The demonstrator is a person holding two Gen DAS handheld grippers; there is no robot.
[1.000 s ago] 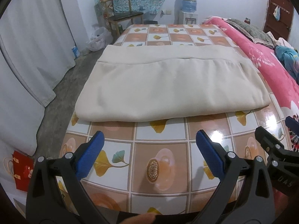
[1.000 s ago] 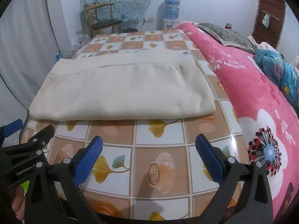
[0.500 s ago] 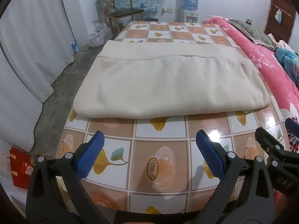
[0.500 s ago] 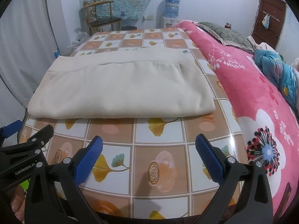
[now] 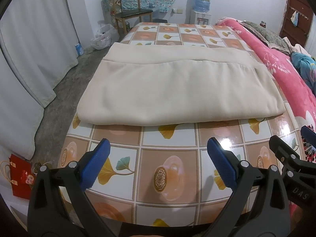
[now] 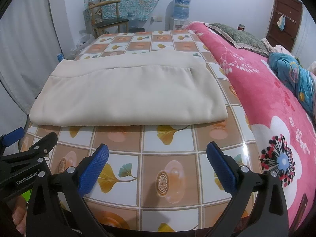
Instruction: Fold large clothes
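Nearest, the left gripper (image 5: pixel 157 164) and right gripper (image 6: pixel 158 164) hover side by side over the near edge of the tabletop (image 5: pixel 169 175), each with its blue-padded jaws spread wide and holding nothing (neither touches the cloth). Beyond them the cream garment (image 5: pixel 177 90) lies folded flat across the middle of the tiled-pattern tabletop, its near fold well apart from the jaws. A pink floral bed (image 6: pixel 276 106) runs alongside on the right. Far back stand a wooden chair (image 5: pixel 132 13) and a water dispenser (image 5: pixel 201 7), its blue bottle seated on top.
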